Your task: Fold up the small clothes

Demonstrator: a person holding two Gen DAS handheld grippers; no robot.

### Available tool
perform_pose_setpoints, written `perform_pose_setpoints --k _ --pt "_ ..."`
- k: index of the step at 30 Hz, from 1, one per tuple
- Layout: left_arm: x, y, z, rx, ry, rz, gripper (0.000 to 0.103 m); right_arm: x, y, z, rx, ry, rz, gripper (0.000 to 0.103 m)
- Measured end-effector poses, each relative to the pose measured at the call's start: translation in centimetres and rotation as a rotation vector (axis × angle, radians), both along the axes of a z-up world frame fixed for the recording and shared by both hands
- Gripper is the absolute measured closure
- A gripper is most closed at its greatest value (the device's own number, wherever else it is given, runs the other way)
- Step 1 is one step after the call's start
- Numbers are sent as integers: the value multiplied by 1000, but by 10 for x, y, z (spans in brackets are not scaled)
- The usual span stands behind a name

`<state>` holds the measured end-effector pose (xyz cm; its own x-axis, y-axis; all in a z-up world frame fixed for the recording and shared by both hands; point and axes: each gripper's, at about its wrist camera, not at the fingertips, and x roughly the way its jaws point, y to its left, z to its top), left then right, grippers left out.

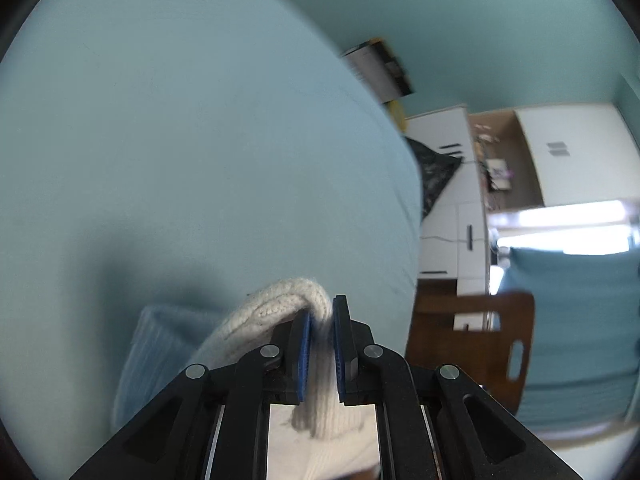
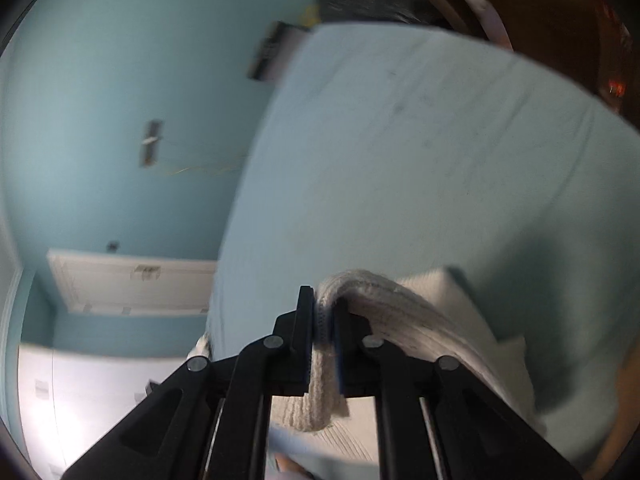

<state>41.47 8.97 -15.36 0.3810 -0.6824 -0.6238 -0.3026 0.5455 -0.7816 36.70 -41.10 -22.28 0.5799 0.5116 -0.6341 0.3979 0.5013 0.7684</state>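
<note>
Filling the left of the frame, a pale blue bed sheet point(image 1: 180, 140) meets white cabinets point(image 1: 576, 152) at right. Both the left gripper point(image 1: 320, 344) and right gripper point(image 2: 322, 336) are clamped on a cream knit garment point(image 1: 280, 308).

Setting: home interior, likely a bedroom. Evidence: pale blue sheet point(image 1: 180, 140) spread over a broad soft surface; white cupboards with dark handles point(image 1: 456, 200); open wooden shelf niche holding small items point(image 1: 500, 160); brown wooden chair point(image 1: 480, 340); blue-painted walls point(image 2: 100, 100); white panelled door point(image 2: 132, 284)
</note>
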Motion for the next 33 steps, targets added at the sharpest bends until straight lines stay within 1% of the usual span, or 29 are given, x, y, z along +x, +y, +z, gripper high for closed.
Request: perform_pose_setpoints --k 1,2,3,4,5,6,7,8,10,11,12,13,14,16,17,18,19,20,21,22,23,24,25,26,28,30,31,32,33 --pt "5 -1 -24 -28 40 39 89 15 -6 -22 50 49 -46 89" --pt "6 -6 -55 -61 98 91 83 25 -12 -48 114 93 -113 81" --pt "4 -14 -72 -79 119 94 67 25 -17 -70 157 99 -175 53" --pt "0 -19 -78 -89 110 81 42 22 -19 -79 159 104 -211 26" --pt "-3 -31 -81 -88 77 47 28 14 -19 -91 124 120 -244 19" --pt "-7 -37 -75 -65 42 30 13 10 -18 -97 78 136 -240 17" --pt "-11 -41 -67 -33 10 17 10 8 -16 -103 19 170 -199 17" --pt "-14 -45 -55 2 -16 3 10 8 -11 -107 -48 207 -127 17" --pt "-20 -47 -32 66 -40 -15 10 4 -4 -103 -169 207 -19 17" --pt "-28 -48 -12 117 -71 -27 10 -1 1 -96 -279 213 36 17" --pt "-36 -49 5 174 -102 -42 10 -3 4 -92 -327 213 63 17" --pt "-41 -49 16 216 -123 -52 10 -9 7 -85 -385 204 108 17" --pt "-59 -52 37 319 -176 -76 10 -14 8 -81 -401 196 134 17" --pt "-82 -62 54 476 -257 -109 10 -21 3 -74 -389 183 152 17" --pt "-97 -66 56 537 -274 -141 10 -28 -2 -70 -378 172 152 17" --pt "-116 -74 52 603 -266 -204 10 -30 -8 -69 -375 169 145 17" --pt "-136 -79 46 634 -254 -254 10 -39 -15 -64 -377 169 138 17" --pt "-158 -77 38 636 -259 -271 10 -48 -18 -67 -378 163 136 17" --pt "-172 -77 34 624 -275 -267 10 -57 -20 -64 -374 147 133 17" --pt "-193 -75 26 589 -301 -249 10 -63 -22 -66 -370 126 134 17" --pt "-203 -72 19 565 -310 -236 10 -73 -22 -65 -378 112 147 17" --pt "-214 -70 3 535 -303 -214 10 -79 -21 -66 -395 112 168 17" --pt "-217 -69 -10 529 -270 -210 10 -88 -15 -70 -420 127 205 17" --pt "-215 -73 -21 539 -226 -243 10 -96 -7 -76 -452 158 255 17" --pt "-208 -77 -36 580 -185 -320 10 -104 -1 -94 -477 228 340 17" --pt "-207 -84 -48 648 -186 -354 10 -114 12 -116 -436 308 443 17" --pt "-206 -87 -51 663 -180 -368 10 -117 15 -122 -408 326 481 17" --pt "-204 -87 -58 684 -166 -389 10 -122 21 -130 -348 346 546 17" --pt "-201 -91 -68 723 -130 -419 10 -126 25 -129 -312 344 578 17"
